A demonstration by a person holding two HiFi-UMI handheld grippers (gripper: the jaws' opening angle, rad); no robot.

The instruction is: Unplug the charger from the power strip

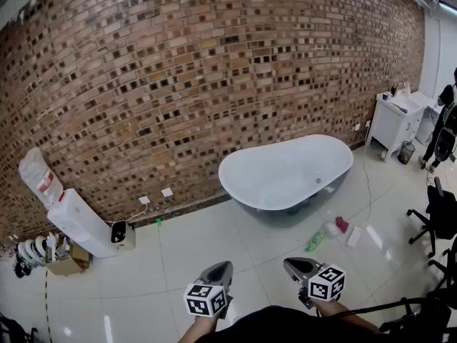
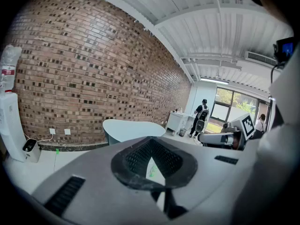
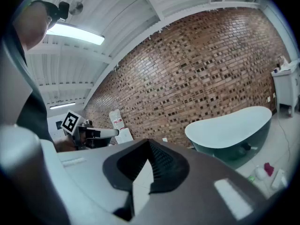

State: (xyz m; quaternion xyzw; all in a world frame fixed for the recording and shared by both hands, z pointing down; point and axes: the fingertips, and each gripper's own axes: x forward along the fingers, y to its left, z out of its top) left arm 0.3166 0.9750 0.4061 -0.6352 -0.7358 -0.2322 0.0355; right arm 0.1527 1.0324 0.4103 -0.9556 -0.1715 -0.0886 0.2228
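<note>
I see no power strip and no charger in any view. My left gripper (image 1: pixel 221 268) and right gripper (image 1: pixel 293 265) are held side by side low in the head view, above the white tiled floor, pointing toward the brick wall. Each has its jaws together at the tips with nothing between them, as the left gripper view (image 2: pixel 151 142) and the right gripper view (image 3: pixel 149 142) also show. Two white wall outlets (image 1: pixel 145 200) sit low on the brick wall. A thin cable runs from one outlet to a small white device (image 1: pixel 119 231) on the floor.
A white freestanding bathtub (image 1: pixel 285 174) stands against the wall ahead right. A water dispenser (image 1: pixel 80 224) and a cardboard box (image 1: pixel 64 264) stand at the left. Green (image 1: pixel 315 241) and pink (image 1: pixel 342 224) items lie on the floor. A white cabinet (image 1: pixel 396 123), a person (image 1: pixel 445 123) and an office chair (image 1: pixel 435 216) are at the right.
</note>
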